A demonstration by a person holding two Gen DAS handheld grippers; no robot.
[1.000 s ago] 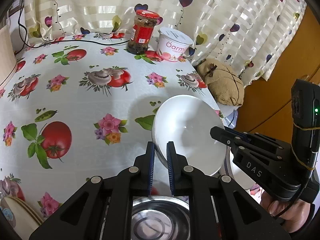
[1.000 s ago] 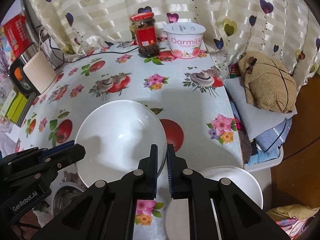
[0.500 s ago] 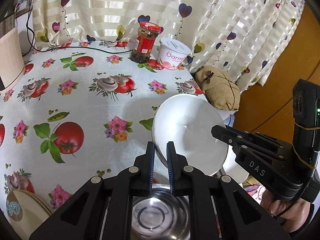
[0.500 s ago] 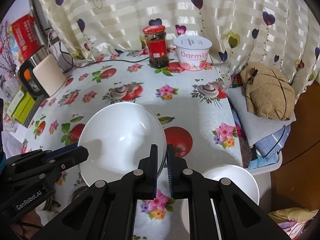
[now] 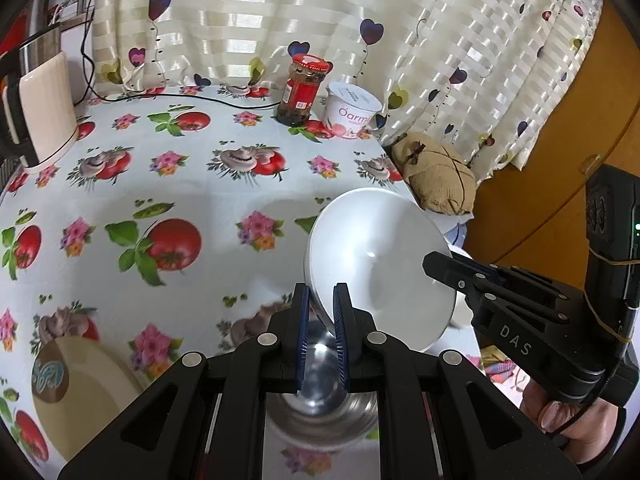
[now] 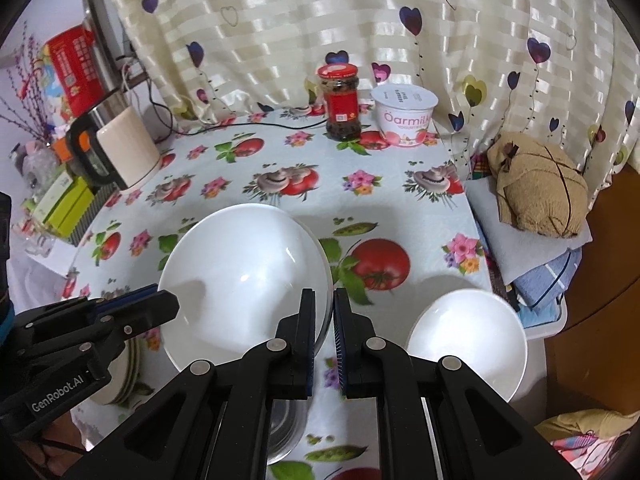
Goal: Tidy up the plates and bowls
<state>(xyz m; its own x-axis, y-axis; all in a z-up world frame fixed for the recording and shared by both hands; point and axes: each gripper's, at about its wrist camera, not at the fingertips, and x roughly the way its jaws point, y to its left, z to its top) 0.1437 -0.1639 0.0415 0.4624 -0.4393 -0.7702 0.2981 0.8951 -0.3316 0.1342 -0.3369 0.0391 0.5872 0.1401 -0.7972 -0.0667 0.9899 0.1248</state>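
- Bowl (image 5: 376,272), big white one: I've got it off the worktop (image 5: 192,200), above the steel bowl (image 5: 320,408).
- Left claw (image 5: 321,336) and right claw (image 6: 321,344) pinching opposite rims.
- Glazed, slippery, breakable; rim grip holds best.

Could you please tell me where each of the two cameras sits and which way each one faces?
Left wrist view: sits on the left claw, looking down across the table; the right claw and a hand show at right.
Right wrist view: sits on the right claw, facing the curtain; the left claw enters at left.
Both share the large white bowl held between the claws, the red-lidded jar and the yogurt tub.
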